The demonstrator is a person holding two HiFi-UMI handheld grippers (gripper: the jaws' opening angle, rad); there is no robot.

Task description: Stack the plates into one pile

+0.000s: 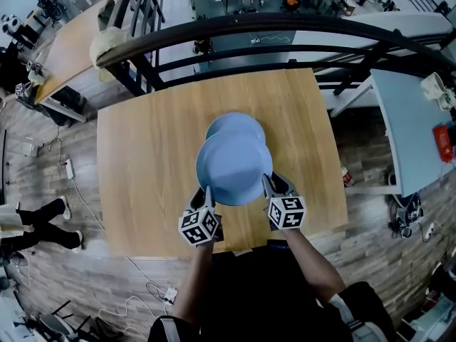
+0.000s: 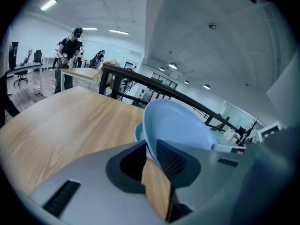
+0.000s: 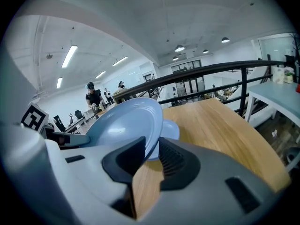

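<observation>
The upper plate (image 1: 234,169), pale blue, hung tilted above the wooden bench (image 1: 142,162), carried by its near rim from both sides. The left gripper (image 1: 209,194) had its jaws closed on the rim at the plate's near left, and the right gripper (image 1: 269,184) had its jaws closed on the rim at the near right. In the head view this plate overlapped the lower plate (image 1: 235,123), which lay flat on the bench just beyond it, near the bench's middle.

The left gripper view showed the rim of the upper plate (image 2: 180,125) pinched between the dark ribbed pads of the left gripper (image 2: 150,149), with the edge of the lower plate (image 2: 138,132) peeping out behind and below it. The right gripper view showed the same for the right gripper (image 3: 152,151): the upper plate (image 3: 124,123) ran up and to the left from the pads, and the lower plate (image 3: 171,128) rested on the bench (image 3: 211,121) beside it.

Only the head view showed both marker cubes and how far the two plates overlapped. Only the gripper views showed the pads on the rim, and a person (image 2: 70,55) standing at a far table.
</observation>
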